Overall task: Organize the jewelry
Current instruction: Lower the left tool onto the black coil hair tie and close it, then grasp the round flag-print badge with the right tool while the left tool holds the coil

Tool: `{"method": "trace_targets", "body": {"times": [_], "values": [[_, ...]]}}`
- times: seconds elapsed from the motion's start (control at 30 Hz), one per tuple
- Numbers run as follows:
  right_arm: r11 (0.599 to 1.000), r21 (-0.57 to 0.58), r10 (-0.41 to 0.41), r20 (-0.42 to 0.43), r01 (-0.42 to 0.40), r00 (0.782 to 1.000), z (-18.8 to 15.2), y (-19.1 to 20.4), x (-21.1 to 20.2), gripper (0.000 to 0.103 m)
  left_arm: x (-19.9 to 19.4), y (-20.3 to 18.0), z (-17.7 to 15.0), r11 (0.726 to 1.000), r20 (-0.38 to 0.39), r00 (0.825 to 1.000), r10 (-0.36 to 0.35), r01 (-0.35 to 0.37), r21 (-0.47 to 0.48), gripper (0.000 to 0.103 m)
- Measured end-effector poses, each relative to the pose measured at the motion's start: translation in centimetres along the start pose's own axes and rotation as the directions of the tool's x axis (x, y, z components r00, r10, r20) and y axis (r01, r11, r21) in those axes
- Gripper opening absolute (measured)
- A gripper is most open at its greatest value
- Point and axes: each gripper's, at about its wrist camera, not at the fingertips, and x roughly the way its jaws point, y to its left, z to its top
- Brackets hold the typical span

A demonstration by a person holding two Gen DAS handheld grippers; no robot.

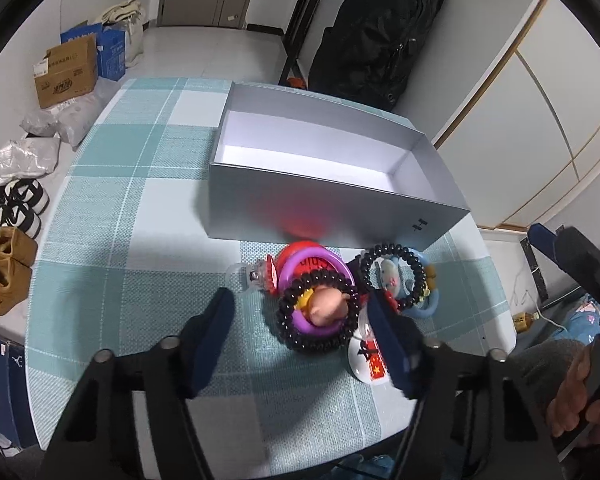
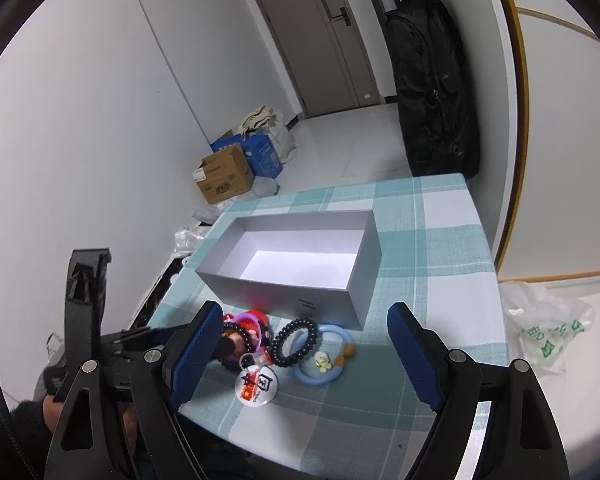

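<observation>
Left gripper (image 1: 304,340): jaws spread wide, holding nothing; low over the near part of the table, its right finger (image 1: 388,344) over the round badge (image 1: 366,354), its left finger on bare cloth

Right gripper (image 2: 300,364): jaws wide apart, empty; raised above the near edge of the table, well clear of the jewelry

Bead bracelet (image 1: 318,312): black beads, lying between the left gripper's fingers; stacked over a purple ring (image 1: 320,266) and a red bangle (image 1: 300,250); a pink figure (image 1: 328,306) sits inside its loop

Second bead bracelet (image 1: 392,276): black, just right of the first, overlapping a light blue ring (image 1: 428,304)

Pile as a whole: near the table's near edge, just in front of the box

Box (image 1: 320,200): grey, open-topped, white inside, nothing visible in it; toward the middle of the table

Table (image 1: 140,220): covered in teal-and-white check cloth
</observation>
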Motion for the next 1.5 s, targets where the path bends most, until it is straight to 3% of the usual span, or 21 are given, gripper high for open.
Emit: {"method": "trace_targets", "body": {"times": [0.1,0.37,0.4,0.43,0.87,1.13,1.27,1.5], "values": [[1.000,0.003,0.005,0.002,-0.005,1.000,0.0,-0.1,-0.2,0.084,0.6,0.2,0.0,0.999,-0.035,0.998,-0.052,0.052,-0.017,0.033],[1.000,0.023,0.020,0.001,-0.020,1.000,0.1,-0.4,-0.2,0.084,0.0,0.4,0.1,0.998,-0.029,0.998,-0.057,0.056,-0.014,0.019],[1.000,0.021,0.020,0.003,-0.020,1.000,0.2,-0.3,-0.2,0.084,-0.1,0.3,0.0,0.998,-0.025,0.998,-0.063,0.063,-0.012,0.009],[1.000,0.020,0.020,0.003,-0.020,1.000,0.2,-0.3,-0.3,0.084,-0.1,0.1,0.3,0.998,-0.024,0.998,-0.061,0.061,-0.007,0.006],[1.000,-0.017,0.017,-0.030,-0.018,0.999,-0.3,0.6,0.1,0.082,-1.0,-1.1,0.2,0.998,-0.013,1.000,-0.024,0.025,0.064,0.005],[0.998,-0.055,0.027,-0.057,-0.030,0.998,-0.6,1.4,0.7,0.082,-2.3,-0.9,0.6,0.997,0.032,0.998,-0.048,0.046,0.058,0.005],[0.994,-0.081,0.062,-0.139,-0.073,0.988,-1.1,2.1,1.8,0.082,-3.1,-0.3,1.1,0.999,0.074,0.996,-0.045,0.043,0.023,0.005],[0.986,-0.090,0.114,-0.279,-0.144,0.953,-2.6,3.1,3.7,0.080,-4.6,1.1,1.7,0.998,0.152,0.987,-0.051,0.057,-0.037,0.005]]}}
